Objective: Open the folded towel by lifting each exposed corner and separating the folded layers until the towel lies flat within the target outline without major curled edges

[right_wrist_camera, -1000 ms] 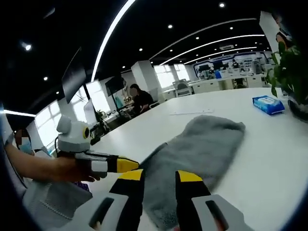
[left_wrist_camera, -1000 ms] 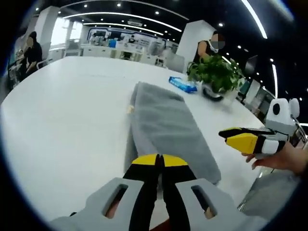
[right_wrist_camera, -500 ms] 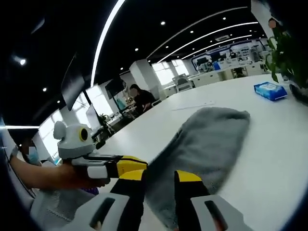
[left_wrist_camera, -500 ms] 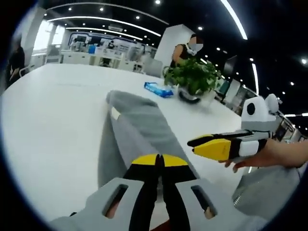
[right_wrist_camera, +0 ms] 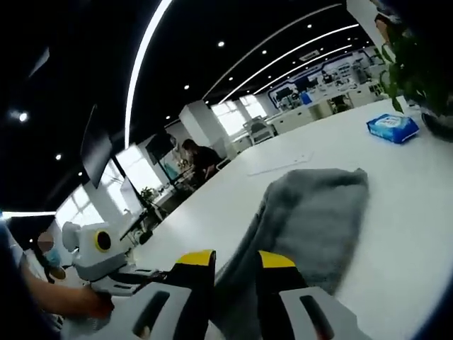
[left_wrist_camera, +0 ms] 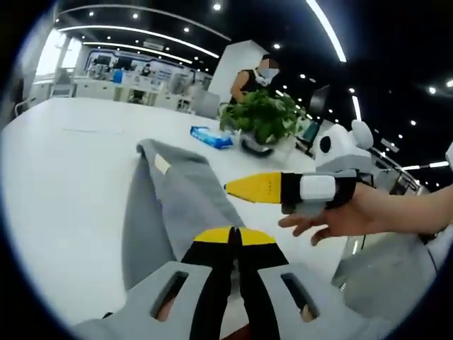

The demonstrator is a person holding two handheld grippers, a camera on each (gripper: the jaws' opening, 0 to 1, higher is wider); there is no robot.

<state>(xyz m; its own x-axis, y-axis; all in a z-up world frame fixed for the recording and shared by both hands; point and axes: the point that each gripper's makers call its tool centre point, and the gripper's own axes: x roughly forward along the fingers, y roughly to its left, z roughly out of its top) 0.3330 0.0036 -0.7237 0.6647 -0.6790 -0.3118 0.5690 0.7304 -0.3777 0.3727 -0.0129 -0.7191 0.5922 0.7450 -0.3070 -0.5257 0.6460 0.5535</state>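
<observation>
A broad white table point(left_wrist_camera: 64, 184) runs from under both cameras out to a dim open-plan office with a black ceiling crossed by light strips and spot lamps, desks and windows at the far end.

Nearest in the left gripper view, the left gripper point(left_wrist_camera: 233, 237) has its yellow-tipped jaws pressed together with only a thin seam between them; the near end of the one grey towel point(left_wrist_camera: 177, 205) runs up to and behind the tips, and whether cloth is pinched there cannot be told. The towel stretches away from the gripper as a long folded strip, one layer lifted and leaning open along its length, with a pale tag point(left_wrist_camera: 162, 164) on it towards the far end.

In the right gripper view the right gripper point(right_wrist_camera: 226, 259) holds its two jaws a little apart, the towel's raised near edge lying in or just behind the gap; contact cannot be made out. In the left gripper view this same tool crosses above the towel, just beyond the left gripper, held in a hand point(left_wrist_camera: 340, 216).

Beyond the towel's far end lie one blue packet point(left_wrist_camera: 211, 137) and, beside it, one potted plant point(left_wrist_camera: 263, 119). A person point(left_wrist_camera: 253, 76) stands behind the plant.
</observation>
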